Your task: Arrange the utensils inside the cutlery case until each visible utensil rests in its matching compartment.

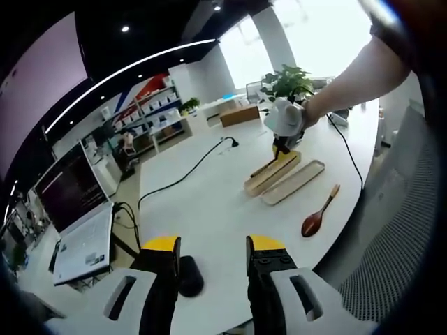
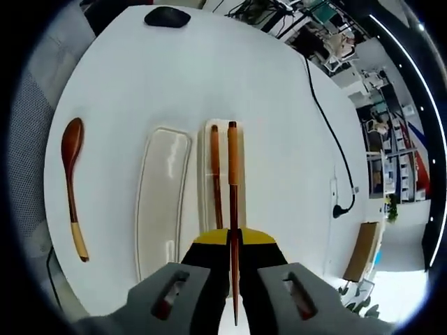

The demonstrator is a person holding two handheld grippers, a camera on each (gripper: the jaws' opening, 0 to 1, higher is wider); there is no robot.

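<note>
My right gripper (image 2: 232, 239) is shut on a brown chopstick (image 2: 232, 167), which points forward over the open cutlery case (image 2: 204, 150). A second chopstick (image 2: 216, 174) lies inside that case. Left of the case lies its pale lid (image 2: 162, 202), and further left a wooden spoon (image 2: 72, 185) rests on the white table. In the left gripper view, my left gripper (image 1: 213, 246) hangs open over the table's near edge, far from the case (image 1: 271, 174), lid (image 1: 293, 183) and spoon (image 1: 318, 213). There the right gripper (image 1: 282, 143), held by a gloved hand, stands over the case's far end.
A black mouse (image 1: 188, 276) sits by my left jaw, also the mouse (image 2: 167, 17) at the table's far end. A black cable (image 1: 185, 174) crosses the table. A laptop (image 1: 77, 209) stands to the left, a potted plant (image 1: 286, 84) behind the case.
</note>
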